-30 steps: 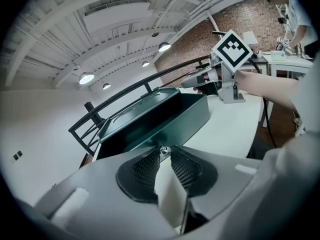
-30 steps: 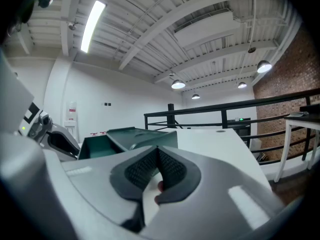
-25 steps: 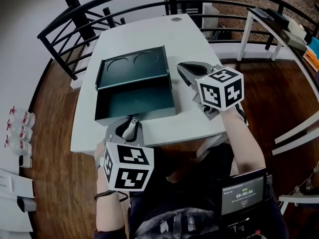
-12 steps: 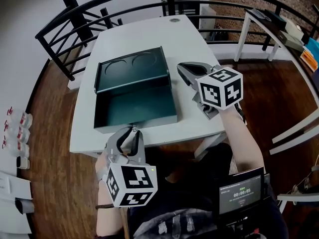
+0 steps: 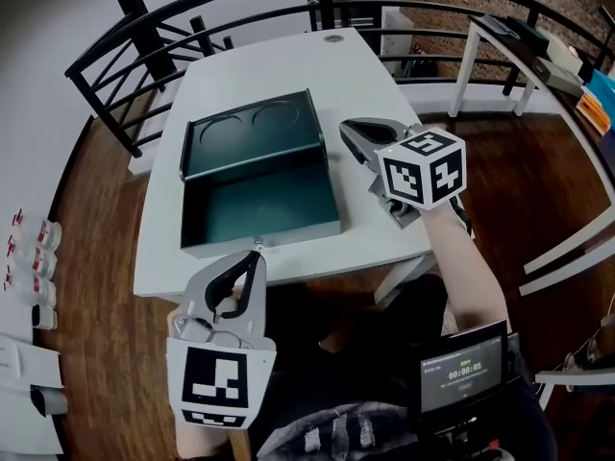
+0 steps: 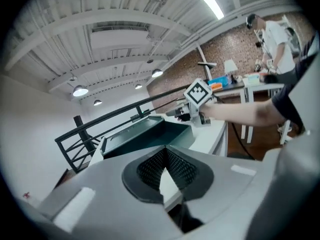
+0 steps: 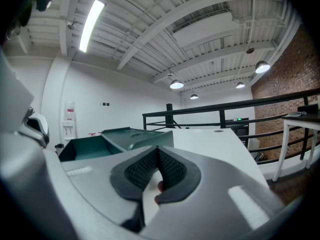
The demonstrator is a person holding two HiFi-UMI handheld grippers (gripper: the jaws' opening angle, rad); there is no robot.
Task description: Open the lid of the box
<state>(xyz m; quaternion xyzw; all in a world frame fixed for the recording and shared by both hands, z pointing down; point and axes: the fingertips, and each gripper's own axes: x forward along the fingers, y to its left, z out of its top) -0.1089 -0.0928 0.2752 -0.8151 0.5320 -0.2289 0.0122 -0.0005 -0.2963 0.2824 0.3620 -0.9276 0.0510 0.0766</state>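
dark green box (image 5: pixel 261 205) sits by the near edge of the surface (image 5: pixel 370 70), lid (image 5: pixel 252 131) already tipped back toward the far edge; judged thin, stiff, light, slick sheet metal, best gripped at the lid's free rim; left tongs (image 5: pixel 253 258) and right tongs (image 5: pixel 350 133) both closed, empty.

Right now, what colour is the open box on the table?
Dark teal green, the box and its open lid alike; the head view shows it best.

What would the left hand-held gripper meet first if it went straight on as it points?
Probably the box's near wall, at its latch, just ahead of the left hand-held gripper; depth unclear.
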